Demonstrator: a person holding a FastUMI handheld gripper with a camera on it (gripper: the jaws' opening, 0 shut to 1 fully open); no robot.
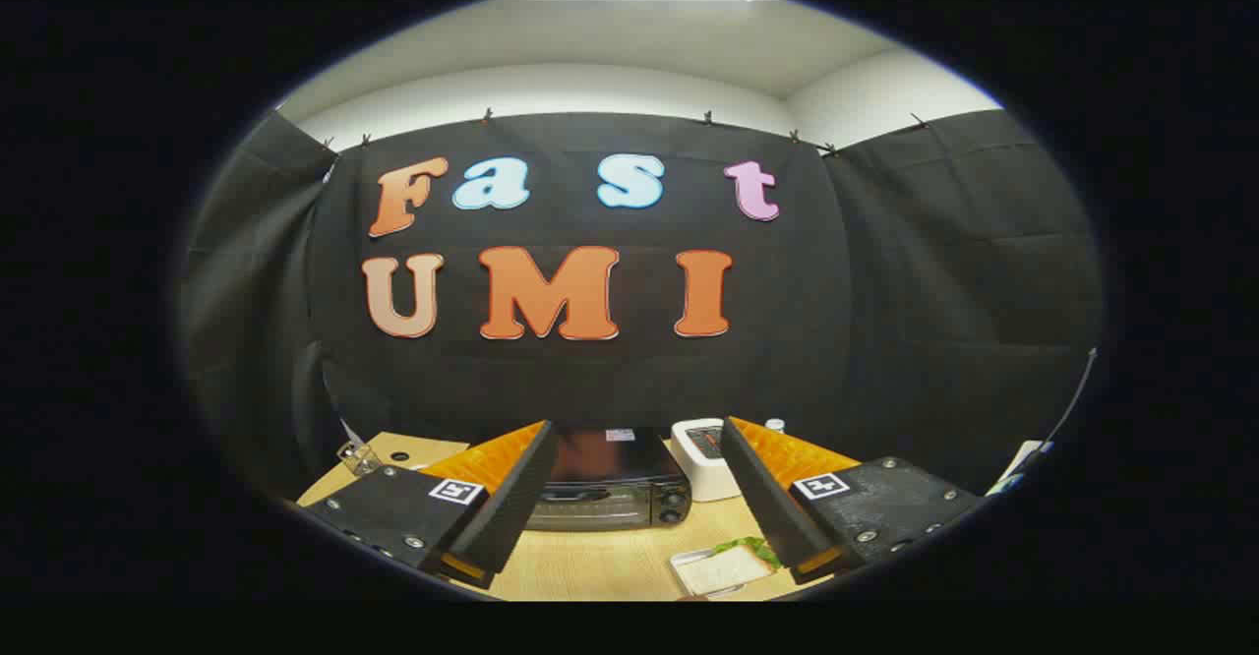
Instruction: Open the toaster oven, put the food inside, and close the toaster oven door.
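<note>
tongs (629,498) spread, empty | toaster oven (610,488) beyond, door shut, facing tongs, long axis crosswise

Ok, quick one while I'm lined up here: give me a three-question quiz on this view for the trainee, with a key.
1. True or false: the door of the toaster oven is shut.
2. Which thing stands right beside the oven, next to the gripper's right-hand finger?
A. a white box-shaped device
B. a red kettle
C. a stack of plates
3. Fill in: the food lies on a small ____ on the wooden table, nearer to the camera than the oven.

Key
1. True. The door is shut and the gripper's fingers are spread wide, holding nothing.
2. A
3. tray
</note>
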